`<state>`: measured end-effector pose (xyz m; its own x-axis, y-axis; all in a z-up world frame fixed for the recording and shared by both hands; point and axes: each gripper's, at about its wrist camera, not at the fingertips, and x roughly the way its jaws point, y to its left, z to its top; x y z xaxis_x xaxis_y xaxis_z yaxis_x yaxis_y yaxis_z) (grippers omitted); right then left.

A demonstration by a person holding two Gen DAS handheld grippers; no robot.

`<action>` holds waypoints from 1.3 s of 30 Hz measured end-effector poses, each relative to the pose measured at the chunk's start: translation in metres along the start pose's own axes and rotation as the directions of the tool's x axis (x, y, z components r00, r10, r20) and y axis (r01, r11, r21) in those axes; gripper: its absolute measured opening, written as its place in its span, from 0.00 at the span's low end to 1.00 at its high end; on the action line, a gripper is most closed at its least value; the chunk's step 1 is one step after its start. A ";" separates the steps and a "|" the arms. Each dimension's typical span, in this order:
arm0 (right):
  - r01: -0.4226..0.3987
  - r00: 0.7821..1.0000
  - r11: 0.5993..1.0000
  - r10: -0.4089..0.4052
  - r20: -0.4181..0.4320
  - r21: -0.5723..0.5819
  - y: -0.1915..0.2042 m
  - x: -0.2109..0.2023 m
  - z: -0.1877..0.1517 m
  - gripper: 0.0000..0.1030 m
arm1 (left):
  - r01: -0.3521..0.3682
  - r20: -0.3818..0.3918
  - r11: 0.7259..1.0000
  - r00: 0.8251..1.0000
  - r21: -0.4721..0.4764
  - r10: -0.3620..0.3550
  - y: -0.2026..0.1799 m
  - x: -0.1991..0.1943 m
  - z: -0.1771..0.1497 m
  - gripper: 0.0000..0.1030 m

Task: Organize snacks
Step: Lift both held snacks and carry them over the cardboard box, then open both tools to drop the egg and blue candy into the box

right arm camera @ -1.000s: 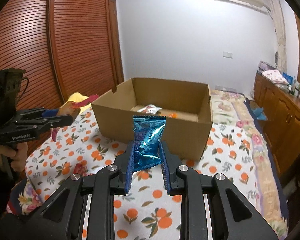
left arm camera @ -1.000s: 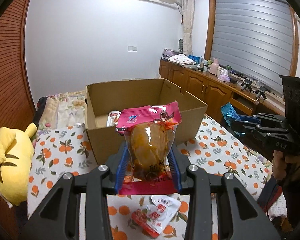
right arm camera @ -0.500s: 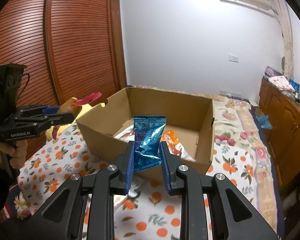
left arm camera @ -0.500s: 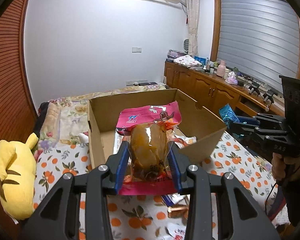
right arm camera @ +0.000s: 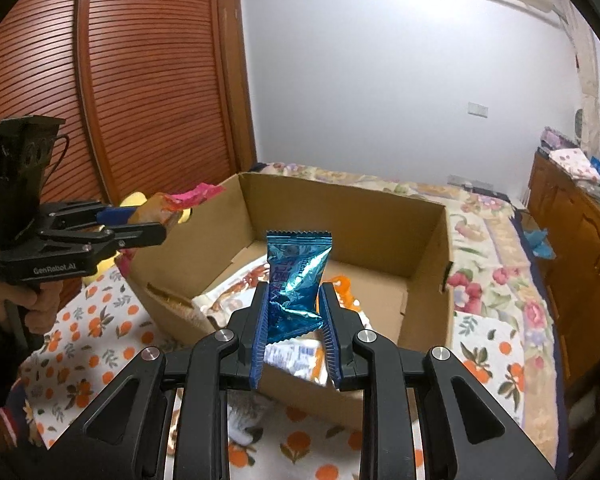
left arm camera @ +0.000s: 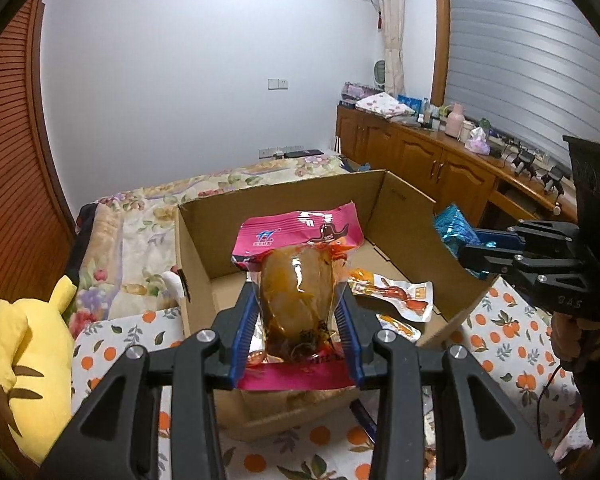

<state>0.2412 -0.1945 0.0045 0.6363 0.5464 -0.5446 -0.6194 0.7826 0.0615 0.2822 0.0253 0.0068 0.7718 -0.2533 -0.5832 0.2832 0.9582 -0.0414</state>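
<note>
My left gripper (left arm camera: 296, 324) pinches a pink pouch (left arm camera: 298, 280) and my right gripper (right arm camera: 294, 322) a crumpled blue packet (right arm camera: 296, 280), both held over the near edge of the cardboard box (right arm camera: 428, 264) on the bed. I judge that letting go too near that edge could tip either one back onto the orange-print bedspread (right arm camera: 96, 340). "GenRobot.AI" is printed on the left gripper; the wrappers' writing is too small to read.

"GenRobot.AI" on the left gripper (right arm camera: 138, 224); "DAS" on the right gripper (left arm camera: 466, 250)
</note>
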 end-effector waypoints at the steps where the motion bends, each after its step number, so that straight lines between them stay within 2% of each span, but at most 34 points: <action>1: -0.002 1.000 1.000 0.002 -0.002 0.000 0.000 0.003 0.001 0.22 | -0.003 -0.003 1.000 1.000 0.004 0.003 0.000 0.001 0.001 0.36; 10: -0.029 0.999 1.000 0.029 -0.045 -0.003 -0.003 0.037 0.011 0.22 | -0.006 -0.048 0.999 0.999 0.038 0.008 -0.008 0.018 0.014 0.36; 27: -0.088 0.988 0.996 0.087 -0.128 -0.003 -0.005 0.069 0.014 0.23 | 0.008 -0.168 0.999 0.986 0.045 -0.001 -0.019 0.052 0.024 0.39; 37: -0.100 0.981 0.995 0.096 -0.167 -0.020 0.002 0.080 0.015 0.23 | -0.009 -0.182 0.999 0.983 0.041 0.016 -0.017 0.057 0.027 0.42; 38: -0.101 0.980 0.995 0.097 -0.172 -0.018 0.002 0.082 0.015 0.23 | -0.012 -0.176 0.999 0.984 0.039 0.018 -0.016 0.056 0.028 0.44; 39: -0.102 0.980 0.995 0.097 -0.175 -0.017 0.003 0.084 0.015 0.23 | -0.016 -0.169 0.999 0.985 0.035 0.022 -0.015 0.055 0.029 0.50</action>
<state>0.2998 -0.1423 -0.0280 0.4825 0.5591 -0.6742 -0.6888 0.7177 0.1022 0.3366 -0.0073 -0.0014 0.6704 -0.2064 -0.7127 0.2910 0.9567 -0.0033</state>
